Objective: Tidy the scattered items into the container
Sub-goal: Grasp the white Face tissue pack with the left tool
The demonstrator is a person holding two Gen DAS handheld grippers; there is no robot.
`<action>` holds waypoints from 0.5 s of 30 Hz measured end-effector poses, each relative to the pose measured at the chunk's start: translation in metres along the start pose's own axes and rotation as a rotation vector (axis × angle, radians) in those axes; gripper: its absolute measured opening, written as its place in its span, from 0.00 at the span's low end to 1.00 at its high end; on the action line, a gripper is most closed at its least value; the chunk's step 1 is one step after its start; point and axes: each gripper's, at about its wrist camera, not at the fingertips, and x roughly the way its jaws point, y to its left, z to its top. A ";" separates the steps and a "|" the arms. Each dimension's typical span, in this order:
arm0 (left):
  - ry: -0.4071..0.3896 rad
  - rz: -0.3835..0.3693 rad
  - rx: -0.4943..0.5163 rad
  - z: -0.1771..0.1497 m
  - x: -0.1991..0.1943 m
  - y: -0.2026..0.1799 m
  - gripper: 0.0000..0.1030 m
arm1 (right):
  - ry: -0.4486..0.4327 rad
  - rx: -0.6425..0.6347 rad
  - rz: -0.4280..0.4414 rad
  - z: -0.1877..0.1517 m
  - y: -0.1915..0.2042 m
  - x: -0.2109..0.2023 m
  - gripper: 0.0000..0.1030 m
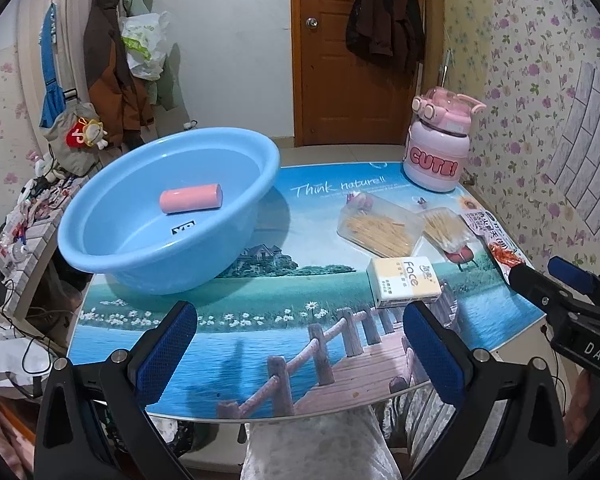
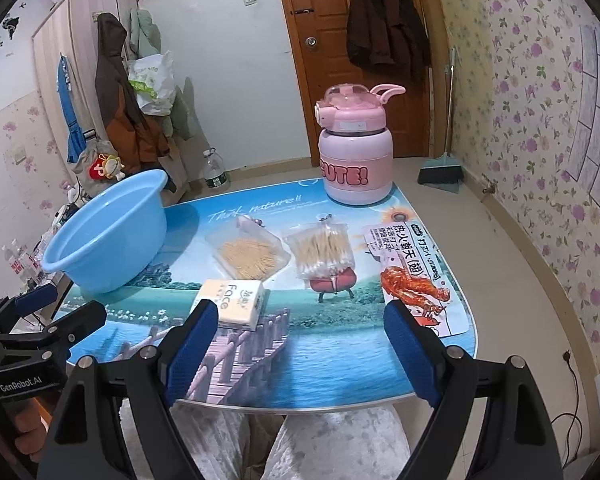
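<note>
A light blue basin [image 1: 100, 240] [image 2: 80, 256] stands at the table's left, and a pink roll [image 1: 191, 198] lies inside it. On the table lie a toothpick bag [image 1: 374, 229] [image 2: 250, 258], a cotton swab bag [image 1: 444, 226] [image 2: 324, 250], a yellow-white tissue pack [image 1: 405, 283] [image 2: 232, 302] and a snack packet [image 1: 496, 244] [image 2: 412, 276]. My left gripper [image 1: 300, 356] hangs open above the near table edge, with nothing between its fingers. My right gripper [image 2: 300, 352] [image 1: 556, 284] is open too; the tissue pack lies just past its left finger [image 2: 188, 352].
A pink bottle marked CUTE [image 1: 438, 148] [image 2: 356, 148] stands at the table's far right. The picture-printed table [image 1: 260, 344] [image 2: 320, 360] ends close in front of me. Behind are a wooden door [image 1: 340, 52], hanging coats [image 1: 112, 60] and a cluttered shelf [image 1: 24, 224] at the left.
</note>
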 end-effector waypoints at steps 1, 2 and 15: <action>0.004 -0.002 0.000 0.000 0.002 0.000 1.00 | 0.004 0.002 0.000 0.000 -0.001 0.002 0.84; 0.007 -0.004 -0.001 0.000 0.004 -0.001 1.00 | 0.007 0.003 -0.002 0.000 -0.002 0.003 0.84; 0.061 -0.035 0.031 0.003 0.038 -0.023 1.00 | 0.029 0.015 -0.035 -0.002 -0.024 0.021 0.84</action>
